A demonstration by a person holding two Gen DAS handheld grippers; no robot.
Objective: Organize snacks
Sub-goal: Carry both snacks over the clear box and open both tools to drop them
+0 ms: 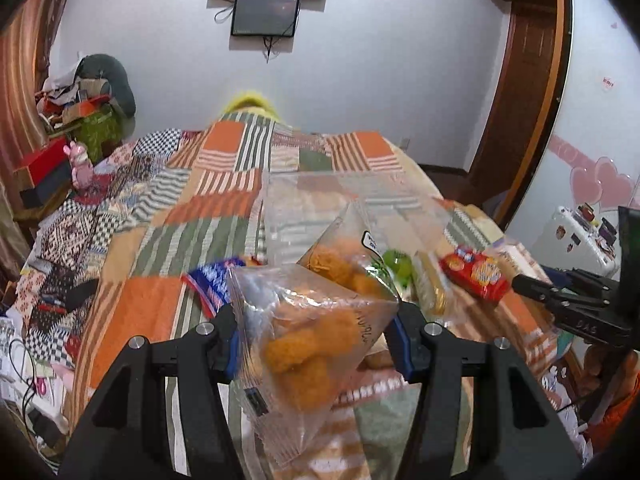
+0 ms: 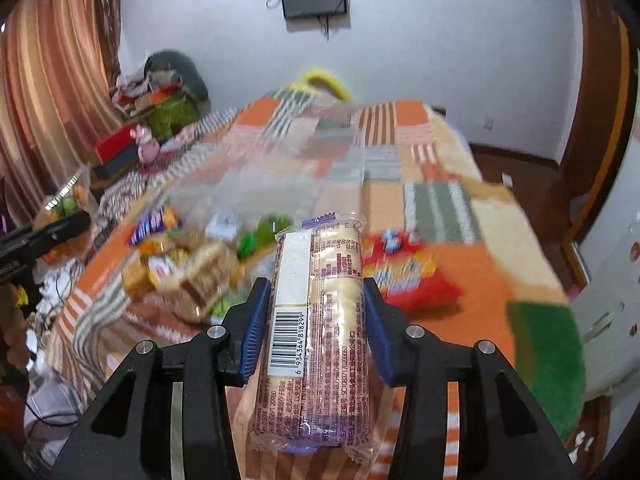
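Observation:
My left gripper (image 1: 316,320) is shut on a clear bag of orange fried snacks (image 1: 308,344), held above the patchwork quilt (image 1: 224,208). My right gripper (image 2: 316,292) is shut on a long pale biscuit pack (image 2: 320,320) with a barcode label, its blue pads (image 2: 254,320) pressing both sides. On the quilt lie a red cracker pack (image 1: 474,276) (image 2: 404,268), a blue-and-white wrapper (image 1: 212,280), a green item (image 1: 396,264) and a large empty clear bag (image 1: 320,208). The right gripper's black body (image 1: 572,304) shows at the right edge of the left wrist view.
A blurred pile of mixed snacks (image 2: 180,268) lies left of the biscuit pack. A red box (image 1: 40,164) and a pink toy (image 1: 82,164) stand among clutter at the bed's left. A wooden door (image 1: 520,92) is at the right. A green pad (image 2: 544,356) lies near the bed's right edge.

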